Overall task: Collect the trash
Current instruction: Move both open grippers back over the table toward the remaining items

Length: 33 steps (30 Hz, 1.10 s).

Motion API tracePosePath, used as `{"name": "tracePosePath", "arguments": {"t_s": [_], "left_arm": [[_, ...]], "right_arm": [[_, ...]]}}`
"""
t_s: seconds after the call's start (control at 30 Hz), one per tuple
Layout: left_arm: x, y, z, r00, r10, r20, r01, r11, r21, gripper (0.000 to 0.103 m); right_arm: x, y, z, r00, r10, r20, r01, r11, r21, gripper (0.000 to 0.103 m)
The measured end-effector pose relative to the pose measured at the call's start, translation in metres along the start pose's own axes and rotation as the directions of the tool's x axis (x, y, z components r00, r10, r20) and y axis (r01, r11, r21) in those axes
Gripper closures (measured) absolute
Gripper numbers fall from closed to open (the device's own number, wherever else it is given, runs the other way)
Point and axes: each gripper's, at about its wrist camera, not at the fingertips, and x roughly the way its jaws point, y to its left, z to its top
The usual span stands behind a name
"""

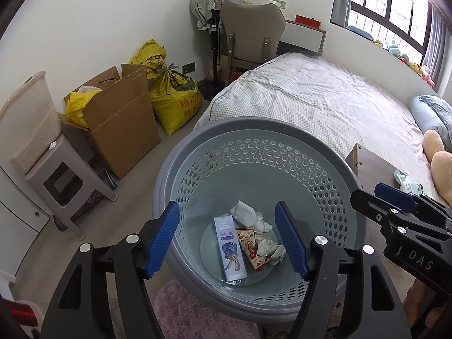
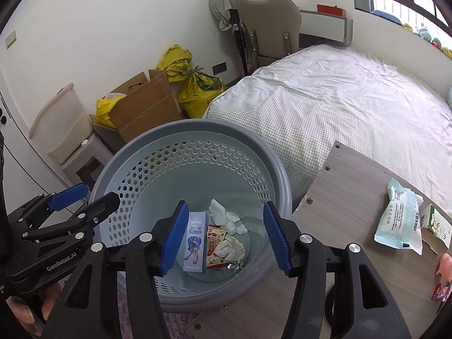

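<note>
Tongs: left tongs (image 1: 227, 240), right tongs (image 2: 224, 237) agape, empty, over bin (image 2: 147, 138) | risk: wipes pack (image 2: 398, 220) at desk (image 2: 353, 175) edge slips off if nudged

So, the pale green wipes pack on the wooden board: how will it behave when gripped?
The wipes pack looks like a soft film pouch, so it would likely dent and sag. Its glossy wrapper may slip. Lying flat on the wooden board, it should not roll.

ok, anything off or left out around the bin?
Bin itself looks fine: box, snack wrapper and tissues lie inside. Still out on the wooden board beside it: a pale wipes packet and a torn carton.
</note>
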Motion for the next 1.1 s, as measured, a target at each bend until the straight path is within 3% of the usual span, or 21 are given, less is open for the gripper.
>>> {"name": "tracePosePath", "arguments": {"t_s": [0.47, 1.1], "left_arm": [[-0.023, -0.028, -0.006, 0.999, -0.012, 0.03, 0.011, 0.999, 0.036, 0.034], [-0.042, -0.107, -0.032, 0.995, -0.099, 0.015, 0.096, 0.986, 0.137, 0.034]], "right_arm": [[-0.036, -0.026, -0.016, 0.998, -0.04, 0.048, 0.037, 0.998, 0.054, 0.042], [-0.088, -0.097, -0.072, 0.986, -0.156, 0.06, 0.144, 0.975, 0.17, 0.04]]}}
